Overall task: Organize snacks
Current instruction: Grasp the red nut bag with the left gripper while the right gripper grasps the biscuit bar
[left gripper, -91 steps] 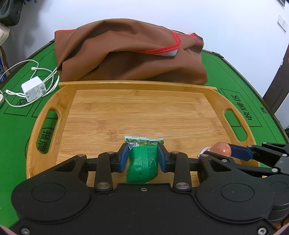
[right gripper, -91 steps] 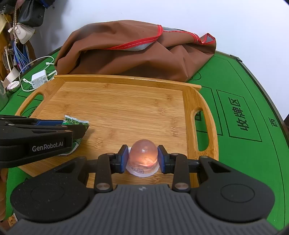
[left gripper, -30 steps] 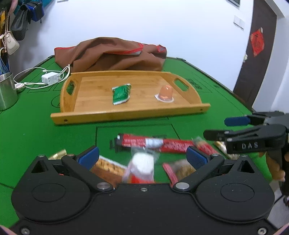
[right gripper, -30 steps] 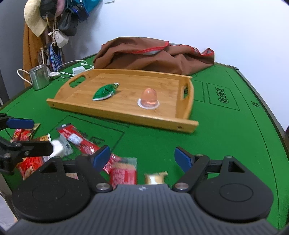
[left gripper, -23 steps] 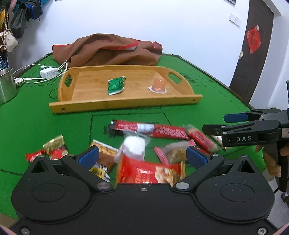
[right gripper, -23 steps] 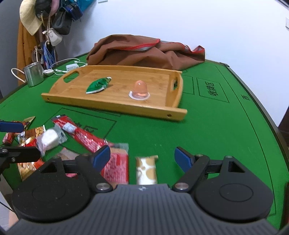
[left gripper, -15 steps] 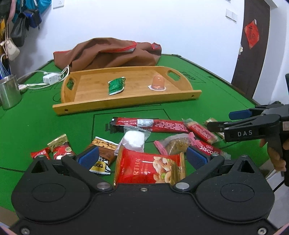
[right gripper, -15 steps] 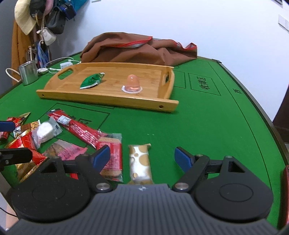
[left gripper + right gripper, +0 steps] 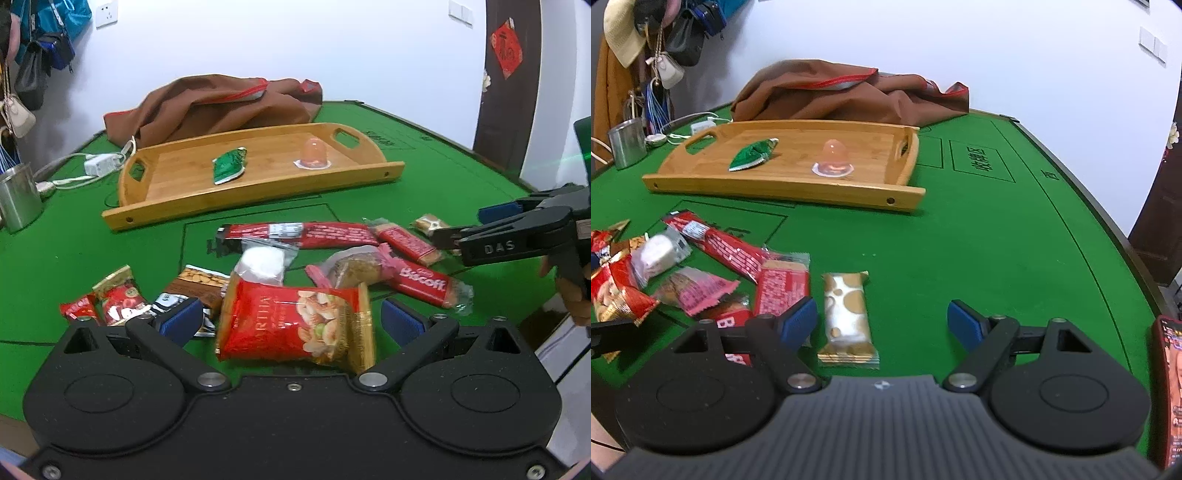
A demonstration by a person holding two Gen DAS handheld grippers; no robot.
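Left gripper (image 9: pixel 291 319) gapes wide around the red nut packet (image 9: pixel 295 325), lower centre, untouched; right gripper (image 9: pixel 882 321) wide, empty.

A crumpled brown cloth (image 9: pixel 218 103) with red trim lies on the green table (image 9: pixel 979 229). A white charger (image 9: pixel 98 163) with cable lies near a metal cup (image 9: pixel 16 197). Bags (image 9: pixel 679 33) hang on the wall.

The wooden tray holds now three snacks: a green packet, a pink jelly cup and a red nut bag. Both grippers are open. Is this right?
Not quite. The wooden tray holds only two snacks, the green packet and the pink jelly cup. The red nut bag lies on the green table, between the open fingers of the left gripper, as the left wrist view shows. The right gripper is open too.
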